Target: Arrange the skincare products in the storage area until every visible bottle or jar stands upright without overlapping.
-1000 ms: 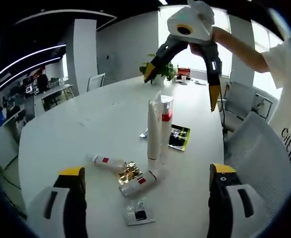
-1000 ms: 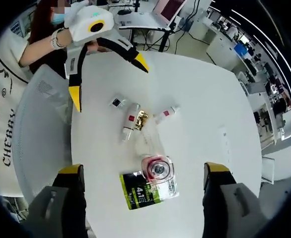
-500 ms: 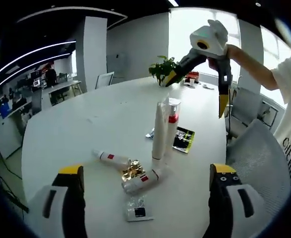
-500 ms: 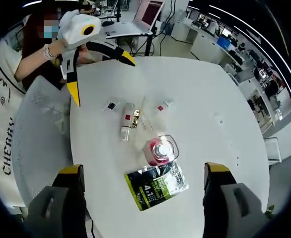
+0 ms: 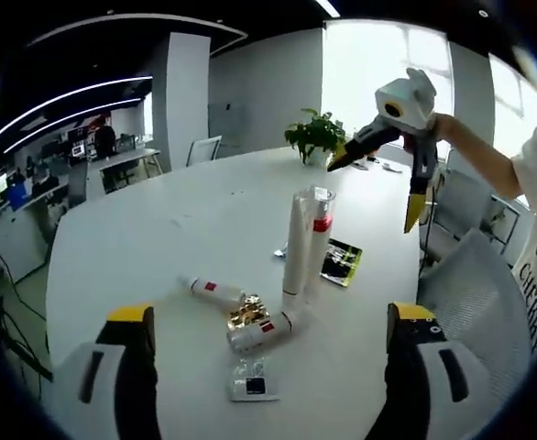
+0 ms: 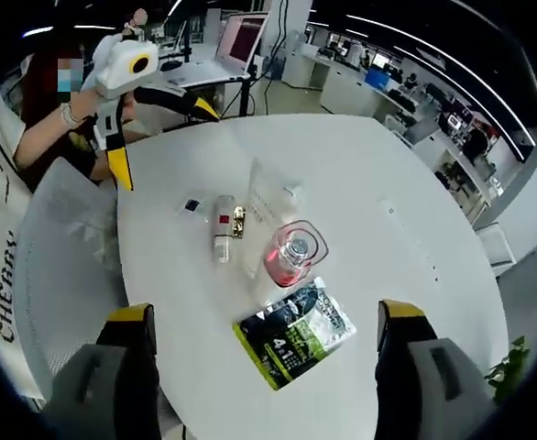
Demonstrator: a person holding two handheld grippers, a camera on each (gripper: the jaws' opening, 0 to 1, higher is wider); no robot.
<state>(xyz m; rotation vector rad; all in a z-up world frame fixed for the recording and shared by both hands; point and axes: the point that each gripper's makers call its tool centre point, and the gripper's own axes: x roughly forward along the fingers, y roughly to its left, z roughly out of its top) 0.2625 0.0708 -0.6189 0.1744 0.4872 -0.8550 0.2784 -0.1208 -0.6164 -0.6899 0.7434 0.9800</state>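
A tall white tube [image 5: 293,247] and a clear bottle with a red band [image 5: 318,240] stand upright side by side mid-table. In front of them lie a small white tube [image 5: 212,291], a white bottle [image 5: 261,332], a gold item [image 5: 246,312] and a sachet [image 5: 250,380]. My left gripper [image 5: 270,313] hangs open above the near edge. My right gripper [image 5: 372,194] is held open in the air beyond the standing pair. From above, the right gripper [image 6: 265,312] looks down on the red-banded bottle [image 6: 293,252], the tall tube [image 6: 264,211] and the lying bottle [image 6: 223,227]. The left gripper [image 6: 163,145] is open.
A black and green packet [image 6: 294,335] lies flat beside the standing bottle. The round white table [image 5: 186,220] has a grey chair [image 6: 62,247] at its side. A potted plant [image 5: 316,137] stands at the far edge. A person holds both grippers.
Both cameras have shifted, so the table sits differently in each view. The right gripper has dropped lower and further right in the left gripper view. The products have not moved.
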